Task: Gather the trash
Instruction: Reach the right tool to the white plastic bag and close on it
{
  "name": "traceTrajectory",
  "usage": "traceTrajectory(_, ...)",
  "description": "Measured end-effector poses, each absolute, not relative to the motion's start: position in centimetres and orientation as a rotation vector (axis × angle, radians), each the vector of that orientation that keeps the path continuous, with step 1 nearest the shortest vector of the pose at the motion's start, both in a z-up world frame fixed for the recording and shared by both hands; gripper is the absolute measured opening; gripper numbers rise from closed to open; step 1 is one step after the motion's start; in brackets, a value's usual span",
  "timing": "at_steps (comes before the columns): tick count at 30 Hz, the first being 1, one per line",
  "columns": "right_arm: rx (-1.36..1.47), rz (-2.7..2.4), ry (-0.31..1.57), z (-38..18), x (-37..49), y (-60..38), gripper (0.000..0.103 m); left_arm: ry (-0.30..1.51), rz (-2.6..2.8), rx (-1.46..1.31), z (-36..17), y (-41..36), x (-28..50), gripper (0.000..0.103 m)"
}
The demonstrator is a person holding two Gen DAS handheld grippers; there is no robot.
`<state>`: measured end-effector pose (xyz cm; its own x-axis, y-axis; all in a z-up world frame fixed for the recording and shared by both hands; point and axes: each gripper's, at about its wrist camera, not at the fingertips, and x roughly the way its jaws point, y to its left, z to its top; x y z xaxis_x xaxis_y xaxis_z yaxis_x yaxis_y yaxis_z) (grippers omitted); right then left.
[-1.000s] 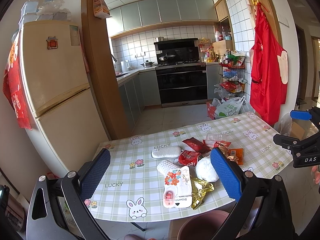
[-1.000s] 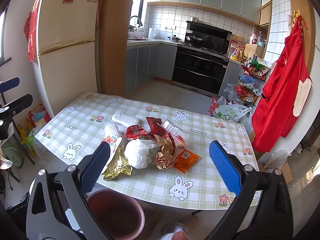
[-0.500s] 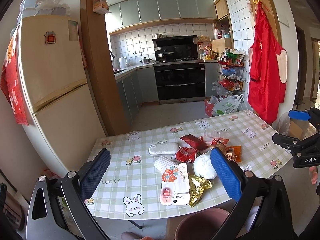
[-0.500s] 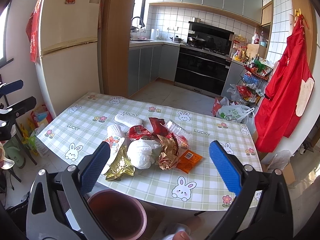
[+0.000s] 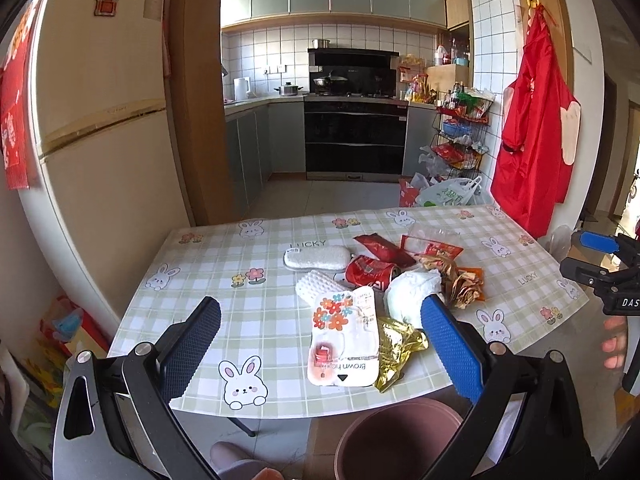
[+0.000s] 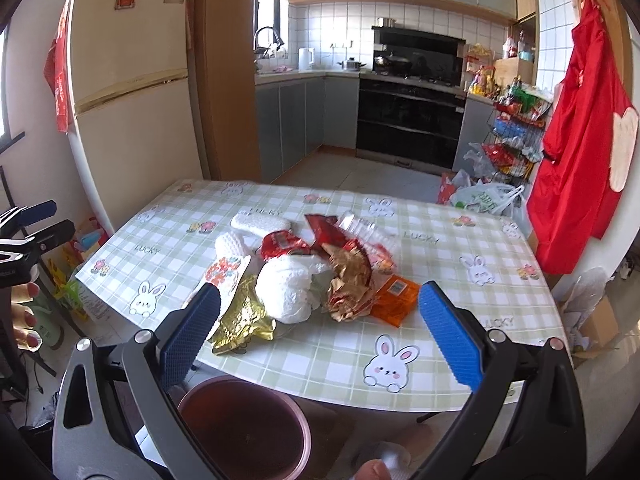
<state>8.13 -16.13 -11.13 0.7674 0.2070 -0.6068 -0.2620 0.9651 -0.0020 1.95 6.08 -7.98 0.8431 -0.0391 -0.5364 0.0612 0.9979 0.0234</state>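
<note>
A pile of trash lies on the checked tablecloth: a white hook package point(image 5: 345, 340), a gold foil wrapper point(image 5: 396, 350) point(image 6: 242, 322), a crumpled white tissue point(image 5: 408, 296) point(image 6: 286, 290), red wrappers point(image 5: 370, 270) point(image 6: 280, 244), a bronze wrapper point(image 6: 350, 280), an orange packet point(image 6: 394, 300) and two white sponges point(image 5: 316, 258). A pink bin point(image 5: 396, 436) point(image 6: 244, 428) stands on the floor below the table's near edge. My left gripper point(image 5: 320, 348) is open and empty over the near edge. My right gripper point(image 6: 318, 332) is open and empty, above the bin and near the pile.
The table point(image 5: 208, 280) fills the middle. A cream fridge point(image 5: 100, 140) stands at the left. A red apron point(image 5: 536, 120) hangs at the right. Plastic bags point(image 5: 444, 196) and a wire rack sit on the kitchen floor beyond.
Both grippers have moved a little closer to the table and the pile. Both stay open and empty.
</note>
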Motion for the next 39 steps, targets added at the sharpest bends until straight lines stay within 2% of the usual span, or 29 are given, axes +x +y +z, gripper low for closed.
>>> traceTrajectory(11,-0.18,0.284,0.81,-19.4,12.8,-13.2,0.098,0.692,-0.006,0.082,-15.9,6.4,5.5,0.099)
traceTrajectory(18,-0.117,0.387,0.845,-22.1,16.1,-10.9,0.097,0.706,0.048,0.001,-18.0,7.9,7.0,0.099)
traceTrajectory(19,-0.113,0.399,0.843,-22.3,16.6,-10.4,0.094,0.699,0.07,0.024,-18.3,7.9,7.2,0.098)
traceTrajectory(20,-0.11,0.408,0.846,-22.7,17.4,-9.7,0.086,0.699,0.081,0.038,-18.4,8.0,7.2,0.098)
traceTrajectory(22,-0.095,0.412,0.858,-23.3,18.6,-8.7,0.084,0.705,0.092,0.048,-18.8,8.2,7.5,0.098)
traceTrajectory(27,-0.136,0.312,0.855,-25.0,21.3,-6.6,0.086,0.727,0.109,0.005,-19.6,9.1,8.4,0.098)
traceTrajectory(29,-0.168,0.269,0.845,-25.6,22.1,-6.2,0.094,0.726,0.114,0.003,-19.8,9.4,8.5,0.098)
traceTrajectory(36,-0.235,0.205,0.911,-28.0,24.9,-5.8,0.093,0.732,0.132,-0.038,-20.5,10.8,8.7,0.098)
traceTrajectory(37,-0.232,0.199,0.923,-28.3,25.2,-5.9,0.093,0.737,0.131,-0.046,-20.6,10.9,8.7,0.098)
traceTrajectory(39,-0.209,0.218,0.954,-28.7,25.5,-6.0,0.075,0.742,0.127,-0.046,-20.9,10.9,8.8,0.097)
